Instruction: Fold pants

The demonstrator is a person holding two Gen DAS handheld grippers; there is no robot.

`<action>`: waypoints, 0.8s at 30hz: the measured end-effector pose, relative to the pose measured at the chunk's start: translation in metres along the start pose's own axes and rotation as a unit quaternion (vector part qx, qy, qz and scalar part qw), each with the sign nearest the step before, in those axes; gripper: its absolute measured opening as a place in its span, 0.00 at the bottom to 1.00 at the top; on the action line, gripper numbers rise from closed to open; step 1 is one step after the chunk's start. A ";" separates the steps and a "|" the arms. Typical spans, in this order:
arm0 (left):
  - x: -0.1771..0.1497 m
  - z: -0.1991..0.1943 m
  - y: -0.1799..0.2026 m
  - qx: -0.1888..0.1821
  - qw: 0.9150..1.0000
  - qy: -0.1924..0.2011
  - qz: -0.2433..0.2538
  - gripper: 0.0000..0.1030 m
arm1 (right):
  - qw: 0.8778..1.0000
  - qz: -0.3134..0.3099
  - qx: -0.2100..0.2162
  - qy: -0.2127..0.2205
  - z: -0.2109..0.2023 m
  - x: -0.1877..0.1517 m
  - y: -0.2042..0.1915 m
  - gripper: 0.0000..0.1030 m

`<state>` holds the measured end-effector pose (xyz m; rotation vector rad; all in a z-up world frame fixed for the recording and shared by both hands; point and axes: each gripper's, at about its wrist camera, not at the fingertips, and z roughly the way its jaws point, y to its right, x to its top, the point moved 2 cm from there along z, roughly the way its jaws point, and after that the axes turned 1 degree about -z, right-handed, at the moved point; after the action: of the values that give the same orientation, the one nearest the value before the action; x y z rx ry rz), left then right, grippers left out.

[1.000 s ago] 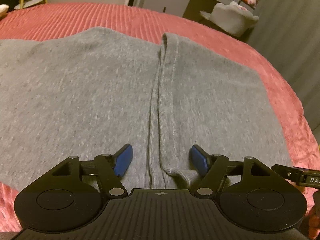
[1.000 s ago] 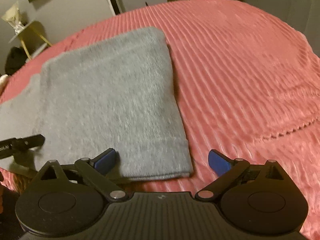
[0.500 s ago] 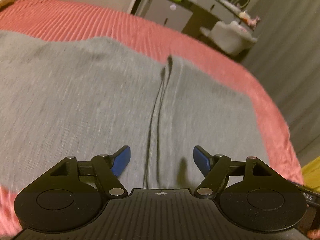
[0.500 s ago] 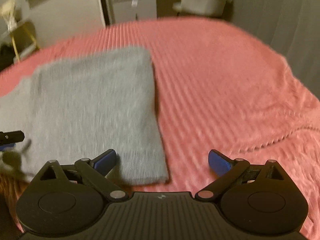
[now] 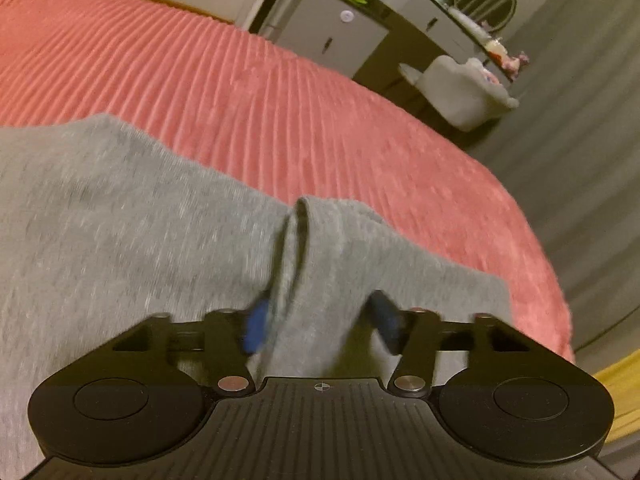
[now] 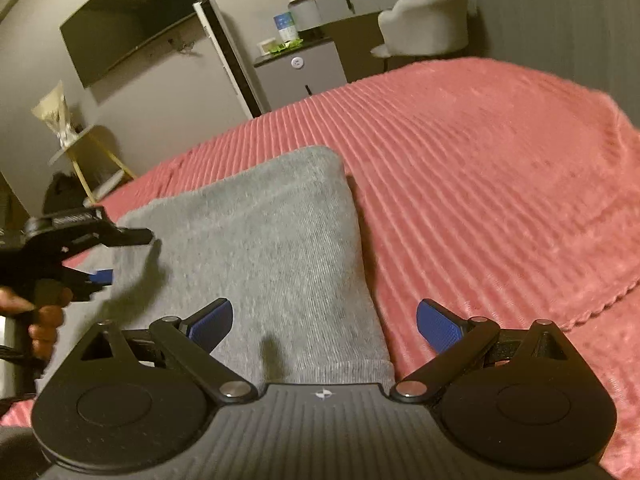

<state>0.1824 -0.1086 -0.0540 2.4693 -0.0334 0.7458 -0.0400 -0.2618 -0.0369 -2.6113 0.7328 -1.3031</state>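
Note:
Grey knit pants (image 5: 120, 220) lie flat on a ribbed red bedspread (image 5: 240, 80). A raised fold of the fabric (image 5: 296, 240) runs from the pants' far edge down between the blue pads of my left gripper (image 5: 320, 326). Its jaws are closing around that fold, and the blurred pads still stand apart. In the right wrist view my right gripper (image 6: 324, 320) is open over the hemmed end of the pants (image 6: 260, 240), with one pad above the cloth and the other above the bedspread (image 6: 480, 180). A hand holds the left gripper (image 6: 100, 276) at the left.
The bed's rounded edge falls away on the right toward a grey curtain (image 5: 580, 140). Beyond the bed stand a grey cabinet (image 5: 332, 36), a pale chair (image 5: 460, 88) and a cluttered dresser. A wall screen (image 6: 132, 20) and a small side table (image 6: 84, 148) are at the left.
My left gripper has travelled across the pants toward their far edge and its jaws have narrowed around the fold. The right view has tilted upward, and the left gripper now shows in it.

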 end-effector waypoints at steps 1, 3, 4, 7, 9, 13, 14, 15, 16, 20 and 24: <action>0.001 0.001 0.002 0.004 1.000 -0.001 0.011 0.37 | 1.000 0.006 0.004 0.001 0.001 -0.001 0.002 0.96; 0.003 -0.002 0.005 -0.009 1.000 0.003 0.015 0.20 | 1.000 0.018 0.008 -0.004 0.006 -0.001 0.005 0.96; 0.004 -0.007 0.006 -0.013 1.000 0.011 0.013 0.19 | 1.000 0.020 0.008 -0.007 0.008 -0.002 0.006 0.96; 0.009 -0.026 0.011 -0.032 0.998 0.036 0.027 0.17 | 1.000 0.028 0.012 -0.008 0.010 -0.002 0.007 0.96; 0.012 -0.038 0.018 -0.032 0.997 0.050 0.055 0.17 | 0.999 0.030 0.019 -0.001 0.008 -0.002 0.008 0.96; 0.018 -0.045 0.009 0.034 0.995 0.059 0.067 0.24 | 0.999 0.032 0.028 0.007 0.004 -0.005 0.009 0.96; 0.016 -0.046 0.004 0.066 0.993 0.069 0.072 0.27 | 0.999 0.033 0.030 0.009 0.004 -0.005 0.009 0.96; 0.014 -0.050 0.000 0.098 0.989 0.084 0.074 0.43 | 0.999 0.034 0.031 0.009 0.003 -0.004 0.010 0.96; 0.012 -0.057 -0.004 0.121 0.985 0.097 0.073 0.57 | 0.999 0.034 0.029 0.010 0.001 -0.005 0.011 0.96; -0.009 -0.090 -0.014 0.071 0.991 0.097 0.056 0.83 | 0.999 0.029 0.030 0.016 -0.004 -0.005 0.010 0.96; -0.046 -0.092 -0.014 0.042 0.996 0.020 0.078 0.86 | 0.999 0.024 0.026 0.013 -0.004 -0.005 0.007 0.96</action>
<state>0.0996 -0.0548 -0.0210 2.5533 -0.1861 0.8801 -0.0483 -0.2651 -0.0402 -2.5245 0.7504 -1.3262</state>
